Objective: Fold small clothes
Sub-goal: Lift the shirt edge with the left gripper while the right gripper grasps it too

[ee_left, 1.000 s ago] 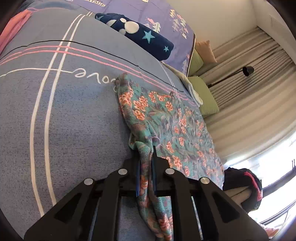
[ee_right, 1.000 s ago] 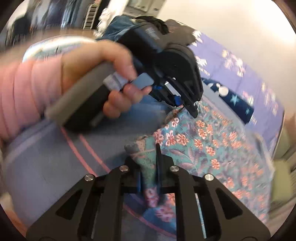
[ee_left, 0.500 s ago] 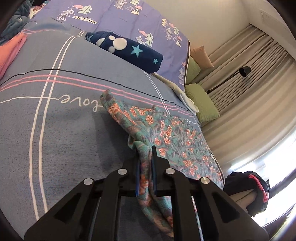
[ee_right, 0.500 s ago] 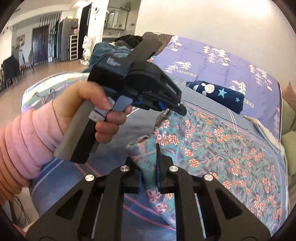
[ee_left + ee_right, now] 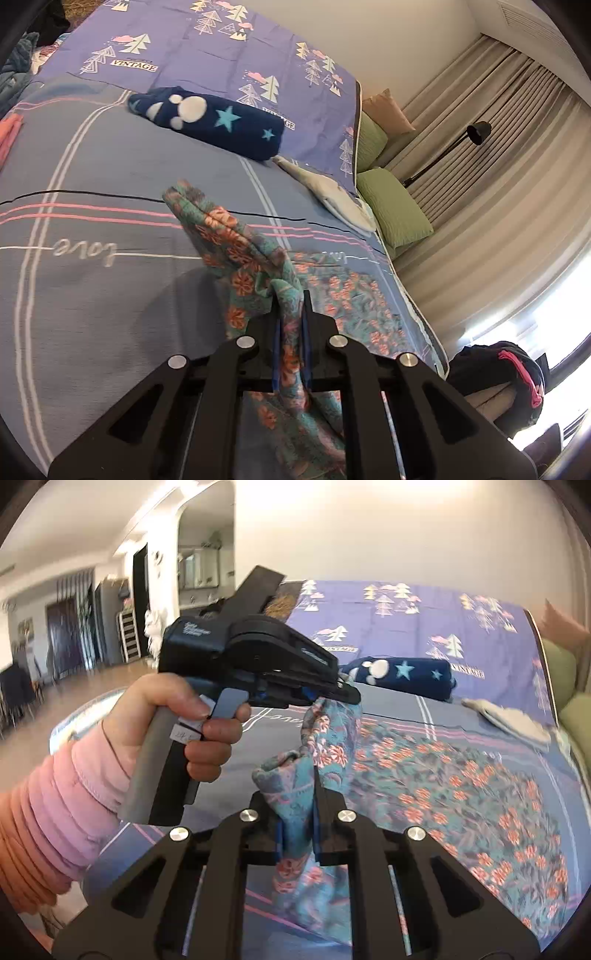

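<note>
A: What has changed with the floral garment?

B: You've lifted its near edge off the bed; a second ago it lay flatter. Your left gripper and right gripper are both clamped narrow on that edge

A: And the rest?

B: Spread on the bed beyond. The edge looks ready to carry over, so the fold is only starting
</note>
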The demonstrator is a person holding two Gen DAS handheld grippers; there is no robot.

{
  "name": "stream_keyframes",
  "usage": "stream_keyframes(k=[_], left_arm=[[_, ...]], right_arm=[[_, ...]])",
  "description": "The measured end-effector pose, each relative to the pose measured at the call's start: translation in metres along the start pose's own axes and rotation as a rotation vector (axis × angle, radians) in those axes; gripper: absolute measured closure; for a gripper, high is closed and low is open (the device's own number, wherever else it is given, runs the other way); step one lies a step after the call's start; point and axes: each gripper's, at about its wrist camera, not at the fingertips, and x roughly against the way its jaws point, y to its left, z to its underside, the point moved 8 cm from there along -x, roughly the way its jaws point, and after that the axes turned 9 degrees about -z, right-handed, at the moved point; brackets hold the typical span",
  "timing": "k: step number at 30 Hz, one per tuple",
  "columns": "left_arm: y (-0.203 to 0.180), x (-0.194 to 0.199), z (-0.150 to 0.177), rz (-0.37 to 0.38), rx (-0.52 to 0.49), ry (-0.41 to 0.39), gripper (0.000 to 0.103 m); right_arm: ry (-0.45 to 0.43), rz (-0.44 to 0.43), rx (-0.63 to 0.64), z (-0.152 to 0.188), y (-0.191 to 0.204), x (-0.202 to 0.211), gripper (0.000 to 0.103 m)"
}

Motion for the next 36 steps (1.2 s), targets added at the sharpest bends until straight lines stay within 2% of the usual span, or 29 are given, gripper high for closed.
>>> stream_keyframes(k=[7, 19, 26, 36], left_arm=[[-0.041, -0.024, 0.001, 0.016, 0.006, 0.009, 0.095], [-0.124, -0.09, 0.014, 0.044, -0.039, 0.102, 0.095], [-0.177, -0.129, 0.024, 0.036, -0.131, 0.145, 0.095], [-0.225, -0.176, 0.05, -0.013, -0.253, 0.219, 0.095]], right_arm=[[-0.059, 0.011, -0.106, 0.009, -0.048, 0.032, 0.092], [-0.146, 0.027, -0.279, 0.036, -0.132, 0.087, 0.092], [-0.181, 0.059, -0.38, 0.056, -0.175, 0.115, 0.092], [-0.187, 0.096, -0.499, 0.087, -0.211, 0.142, 0.092]])
